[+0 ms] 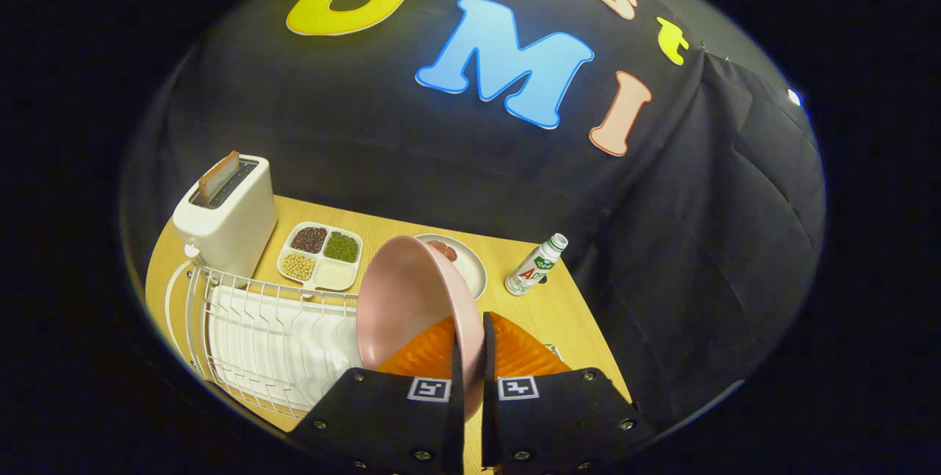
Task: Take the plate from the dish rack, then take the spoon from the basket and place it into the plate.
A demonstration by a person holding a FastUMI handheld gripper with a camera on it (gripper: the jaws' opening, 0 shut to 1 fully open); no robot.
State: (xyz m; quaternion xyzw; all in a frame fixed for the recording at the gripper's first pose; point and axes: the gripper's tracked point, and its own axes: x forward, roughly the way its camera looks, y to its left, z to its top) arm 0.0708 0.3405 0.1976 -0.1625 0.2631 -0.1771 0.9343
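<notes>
A pink plate (404, 298) stands on edge in the air, its hollow side facing the white wire dish rack (257, 343). My gripper (470, 346) is shut on the plate's rim, one finger on each side of it. The plate hangs above the rack's right end and above an orange ribbed basket (514, 357) that lies just beyond the fingers. The plate and fingers hide most of the basket's inside, and I see no spoon there.
On the wooden table (559, 313), a white toaster (228, 218) with a slice in it stands behind the rack. A four-part tray of beans (321, 254), a grey dish (467, 262) with food and a small bottle (535, 265) stand farther back.
</notes>
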